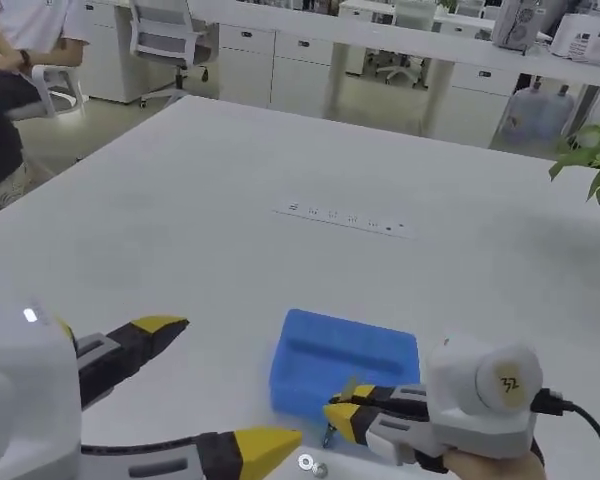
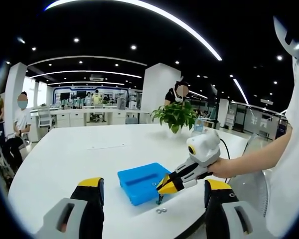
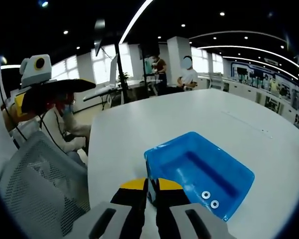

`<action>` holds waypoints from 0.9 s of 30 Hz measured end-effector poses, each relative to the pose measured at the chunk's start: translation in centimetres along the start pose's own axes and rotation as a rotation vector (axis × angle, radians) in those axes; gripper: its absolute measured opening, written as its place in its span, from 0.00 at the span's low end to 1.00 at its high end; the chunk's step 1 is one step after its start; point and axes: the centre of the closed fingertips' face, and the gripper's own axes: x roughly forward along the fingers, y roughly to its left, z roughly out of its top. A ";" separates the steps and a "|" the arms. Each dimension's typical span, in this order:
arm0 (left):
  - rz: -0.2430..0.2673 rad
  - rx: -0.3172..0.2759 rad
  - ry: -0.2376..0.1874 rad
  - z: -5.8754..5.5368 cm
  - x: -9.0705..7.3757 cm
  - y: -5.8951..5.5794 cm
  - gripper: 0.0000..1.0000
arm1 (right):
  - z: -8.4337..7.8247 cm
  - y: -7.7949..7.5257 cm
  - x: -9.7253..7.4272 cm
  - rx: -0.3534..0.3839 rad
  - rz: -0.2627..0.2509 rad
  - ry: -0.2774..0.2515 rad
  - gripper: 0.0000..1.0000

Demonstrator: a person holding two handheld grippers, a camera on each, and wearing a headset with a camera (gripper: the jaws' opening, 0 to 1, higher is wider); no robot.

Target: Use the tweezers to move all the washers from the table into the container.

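Note:
A blue container [image 1: 345, 360] sits on the white table near the front edge. My right gripper [image 1: 336, 410] is at its near side, shut on thin tweezers [image 1: 327, 433] whose tip points down at the table. Two small washers [image 1: 311, 463] lie on the table just below that tip; they are also visible as washers [image 2: 162, 210] in the left gripper view. Two more washers [image 3: 210, 199] lie inside the container [image 3: 199, 169]. My left gripper [image 1: 228, 383] hovers open to the left of the container, with nothing between its jaws.
The white table [image 1: 280, 170] stretches wide, with a cable slot [image 1: 345, 217] in its middle. A potted plant [image 1: 595, 160] stands at the right edge. A person [image 1: 15, 70] sits at the far left. An office chair [image 3: 35, 174] stands by the table.

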 end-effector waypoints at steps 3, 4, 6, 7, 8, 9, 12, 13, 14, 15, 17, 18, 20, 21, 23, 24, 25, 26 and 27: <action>-0.001 0.001 -0.001 0.0 0.0 0.0 0.84 | 0.0 0.2 0.1 -0.011 0.009 0.009 0.02; -0.001 0.000 -0.002 0.0 0.0 0.0 0.84 | 0.0 0.4 0.1 -0.016 0.015 0.011 0.02; 0.000 -0.001 -0.001 0.0 -0.1 0.0 0.84 | 0.4 0.8 -0.1 0.026 0.037 -0.014 0.02; 0.001 0.000 0.000 -0.1 -0.1 0.1 0.84 | 0.6 0.8 -0.2 0.042 0.039 -0.026 0.02; 0.003 0.001 0.002 -0.2 -0.2 0.2 0.84 | 0.8 0.7 -0.4 0.049 0.039 -0.035 0.02; 0.004 -0.001 0.002 -0.2 -0.2 0.2 0.84 | 1.2 0.6 -0.7 0.057 0.037 -0.046 0.02; 0.007 -0.005 0.000 -0.2 -0.3 0.3 0.84 | 2.2 0.3 -1.4 0.074 0.037 -0.074 0.02; 0.007 -0.005 0.002 -0.3 -0.4 0.3 0.84 | 2.7 0.2 -1.7 0.081 0.042 -0.086 0.02; 0.007 -0.004 0.003 -0.3 -0.4 0.3 0.84 | 3.1 0.2 -1.9 0.084 0.044 -0.097 0.02; 0.008 -0.004 0.003 -0.3 -0.4 0.3 0.84 | 3.7 0.2 -2.2 0.086 0.050 -0.110 0.02; 0.006 -0.005 0.000 -0.3 -0.4 0.3 0.84 | 4.5 0.3 -2.5 0.087 0.063 -0.128 0.02; 0.005 -0.006 -0.001 -0.3 -0.4 0.3 0.84 | 5.1 0.2 -2.8 0.085 0.065 -0.147 0.02; 0.005 -0.006 -0.002 -0.3 -0.3 0.3 0.84 | 6.2 0.0 -3.2 0.093 0.070 -0.184 0.02; 0.005 -0.006 -0.002 -0.3 -0.3 0.3 0.84 | 6.6 -0.2 -3.3 0.100 0.070 -0.199 0.02; 0.002 -0.007 -0.001 -0.4 -0.3 0.3 0.83 | 7.3 -0.9 -3.6 0.099 0.056 -0.228 0.02; 0.001 -0.007 0.000 -0.4 -0.3 0.3 0.83 | 7.4 -1.2 -3.6 0.103 0.050 -0.231 0.02; 0.000 -0.007 -0.001 -0.4 -0.3 0.3 0.83 | 7.7 -2.0 -3.6 0.116 0.025 -0.243 0.02; 0.000 -0.007 -0.002 -0.4 -0.3 0.3 0.83 | 7.7 -2.2 -3.6 0.116 0.018 -0.245 0.02; 0.000 -0.008 -0.001 -0.4 -0.3 0.3 0.83 | 7.7 -2.9 -3.5 0.119 0.003 -0.241 0.02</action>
